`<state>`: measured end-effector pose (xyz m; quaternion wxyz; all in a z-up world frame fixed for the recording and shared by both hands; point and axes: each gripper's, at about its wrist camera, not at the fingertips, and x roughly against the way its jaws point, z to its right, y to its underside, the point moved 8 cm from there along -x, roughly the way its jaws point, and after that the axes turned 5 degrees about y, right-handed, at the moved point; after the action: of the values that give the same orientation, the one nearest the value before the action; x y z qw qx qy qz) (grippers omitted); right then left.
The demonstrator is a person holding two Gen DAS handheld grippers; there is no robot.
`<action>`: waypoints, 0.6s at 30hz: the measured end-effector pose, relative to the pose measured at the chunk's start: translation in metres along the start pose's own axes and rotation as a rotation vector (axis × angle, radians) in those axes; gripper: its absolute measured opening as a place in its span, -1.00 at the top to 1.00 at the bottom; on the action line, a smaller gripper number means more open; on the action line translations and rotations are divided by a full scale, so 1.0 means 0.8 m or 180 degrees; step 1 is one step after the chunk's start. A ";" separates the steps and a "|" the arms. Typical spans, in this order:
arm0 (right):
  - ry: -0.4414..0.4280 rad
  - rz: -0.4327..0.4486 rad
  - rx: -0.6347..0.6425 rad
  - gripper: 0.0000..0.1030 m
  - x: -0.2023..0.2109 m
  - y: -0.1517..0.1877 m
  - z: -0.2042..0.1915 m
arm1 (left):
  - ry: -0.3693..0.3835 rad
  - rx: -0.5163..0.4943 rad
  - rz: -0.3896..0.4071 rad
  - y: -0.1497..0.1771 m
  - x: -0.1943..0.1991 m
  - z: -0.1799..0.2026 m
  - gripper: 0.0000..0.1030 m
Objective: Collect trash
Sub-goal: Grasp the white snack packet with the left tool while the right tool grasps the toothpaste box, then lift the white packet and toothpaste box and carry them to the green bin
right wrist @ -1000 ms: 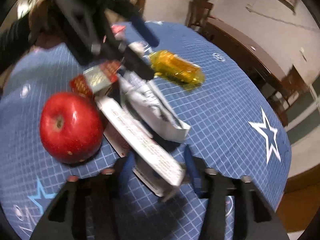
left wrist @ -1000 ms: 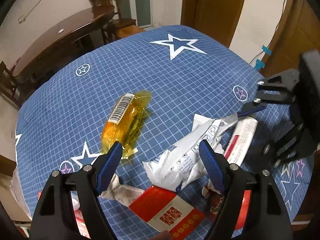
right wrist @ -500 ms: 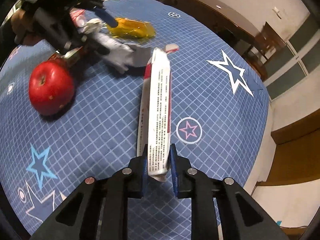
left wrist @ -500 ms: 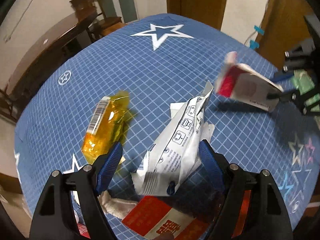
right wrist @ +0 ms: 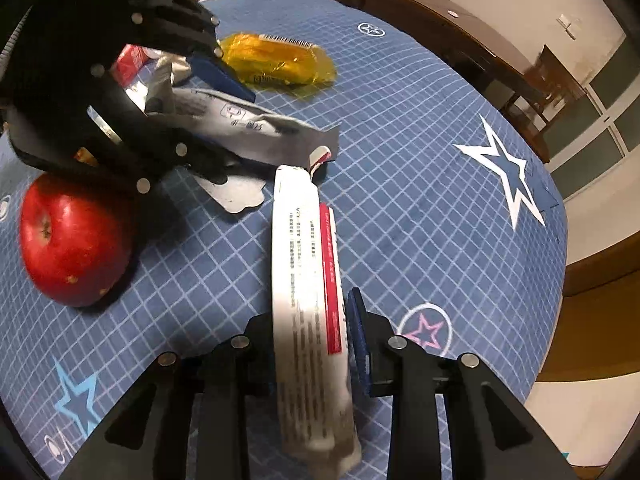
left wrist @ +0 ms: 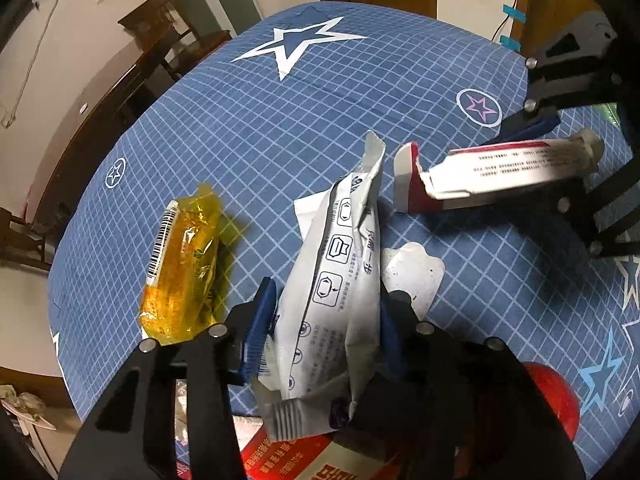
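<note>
Closing since before, left tool (left wrist: 326,322) clamps the silver pouch (left wrist: 340,280); right tool (right wrist: 312,340), opening, holds the carton (right wrist: 308,292).

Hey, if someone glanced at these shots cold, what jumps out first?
Probably the red apple on the blue star tablecloth. Then the white-and-red box between the right gripper fingers, and the silver pouch that the left gripper is closing on, beside a yellow packet.

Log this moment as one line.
left gripper: closing on grey pouch | right gripper: opening around toothpaste box | yellow wrapper: on table
</note>
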<state>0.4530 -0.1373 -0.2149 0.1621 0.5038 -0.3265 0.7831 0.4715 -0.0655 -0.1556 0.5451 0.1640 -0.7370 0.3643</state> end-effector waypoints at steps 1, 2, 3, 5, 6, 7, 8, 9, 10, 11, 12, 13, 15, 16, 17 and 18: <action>-0.0002 0.0019 -0.0035 0.46 0.000 -0.001 -0.001 | -0.0011 0.0003 0.0012 0.000 0.000 0.000 0.18; 0.0014 0.0030 -0.0052 0.48 -0.003 -0.003 -0.002 | -0.0029 0.0008 0.0026 0.001 0.000 0.000 0.19; 0.0047 0.0048 -0.0070 0.49 -0.005 -0.005 -0.001 | -0.0049 0.0015 0.0044 0.000 0.000 0.002 0.22; 0.0100 0.0090 -0.0138 0.50 -0.005 -0.004 0.000 | -0.0121 0.0034 0.0103 -0.003 -0.001 0.000 0.26; 0.0127 0.0110 -0.0171 0.50 -0.005 -0.004 0.000 | -0.0161 0.0058 0.0131 -0.003 0.000 -0.001 0.27; 0.0158 0.0140 -0.0219 0.51 -0.004 -0.003 0.001 | -0.0180 0.0092 0.0166 -0.003 0.000 -0.003 0.28; 0.0169 0.0158 -0.0261 0.51 -0.003 -0.003 0.003 | -0.0203 0.0136 0.0205 -0.003 0.002 -0.005 0.29; 0.0186 0.0187 -0.0317 0.51 -0.002 -0.003 0.004 | -0.0233 0.0193 0.0246 -0.003 0.005 -0.007 0.29; 0.0202 0.0209 -0.0352 0.51 -0.001 -0.003 0.005 | -0.0254 0.0251 0.0287 -0.003 0.009 -0.011 0.29; 0.0226 0.0251 -0.0416 0.52 0.001 -0.003 0.006 | -0.0275 0.0294 0.0320 -0.003 0.012 -0.014 0.29; 0.0234 0.0297 -0.0488 0.52 0.004 -0.004 0.007 | -0.0319 0.0352 0.0366 -0.003 0.017 -0.017 0.29; 0.0250 0.0352 -0.0561 0.52 0.008 -0.004 0.008 | -0.0351 0.0409 0.0415 -0.001 0.024 -0.019 0.29; 0.0297 0.0468 -0.0722 0.52 0.019 -0.004 0.011 | -0.0425 0.0486 0.0494 0.000 0.033 -0.023 0.29; 0.0300 0.0514 -0.0788 0.52 0.022 -0.004 0.012 | -0.0477 0.0525 0.0535 0.001 0.038 -0.025 0.29; 0.0317 0.0596 -0.0912 0.52 0.029 -0.004 0.014 | -0.0543 0.0590 0.0597 0.004 0.047 -0.027 0.29; 0.0338 0.0673 -0.1032 0.52 0.035 -0.003 0.016 | -0.0580 0.0664 0.0654 0.007 0.054 -0.029 0.29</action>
<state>0.4509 -0.1459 -0.1851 0.1750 0.3920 -0.4904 0.7585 0.4686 -0.0380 -0.1143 0.4159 0.1759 -0.7545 0.4763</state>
